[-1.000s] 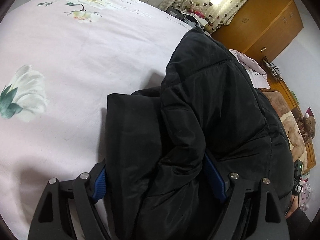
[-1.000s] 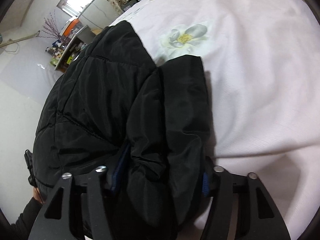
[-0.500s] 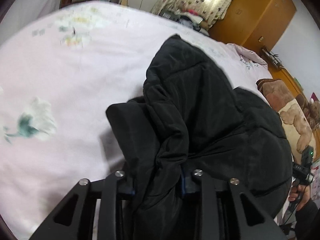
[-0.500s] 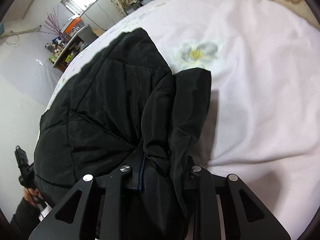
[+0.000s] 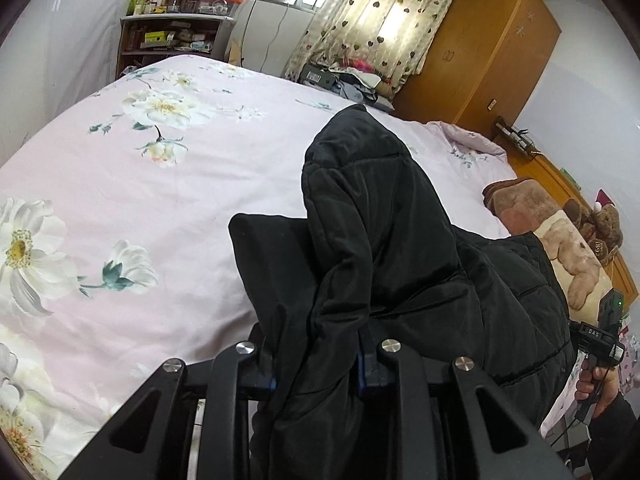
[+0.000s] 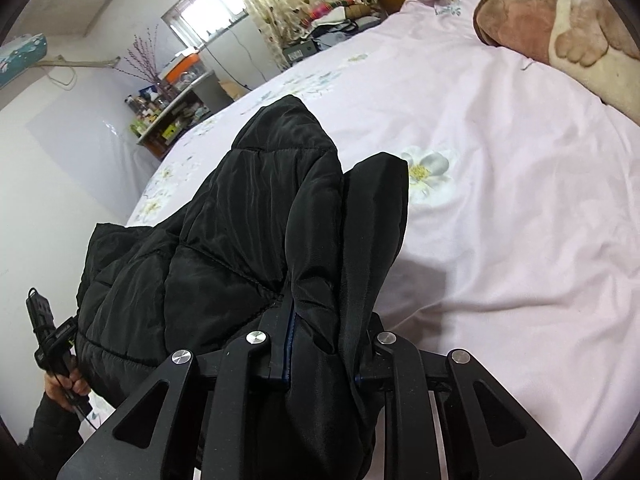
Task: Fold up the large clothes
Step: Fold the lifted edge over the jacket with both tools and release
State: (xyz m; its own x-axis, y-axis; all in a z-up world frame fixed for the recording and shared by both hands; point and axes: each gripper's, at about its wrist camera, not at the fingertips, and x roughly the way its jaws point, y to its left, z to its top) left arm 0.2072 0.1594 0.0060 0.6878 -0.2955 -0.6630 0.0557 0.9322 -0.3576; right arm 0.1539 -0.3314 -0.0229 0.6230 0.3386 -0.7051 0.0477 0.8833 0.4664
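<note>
Jacket (image 5: 384,240) bunched in both clamped grippers, left (image 5: 316,364) and right (image 6: 324,352); its bulk apparently trails ahead of each over bed (image 5: 140,184).

You can read "DAS" on the black handle unit (image 5: 596,336) just beside the black jacket (image 5: 400,248). Beyond that jacket, the teddy bear's (image 5: 604,228) foot shows "GRI". Nothing else is legible.

wrist views, close, sharing jacket (image 5: 400,240), bed (image 5: 160,200)
</note>
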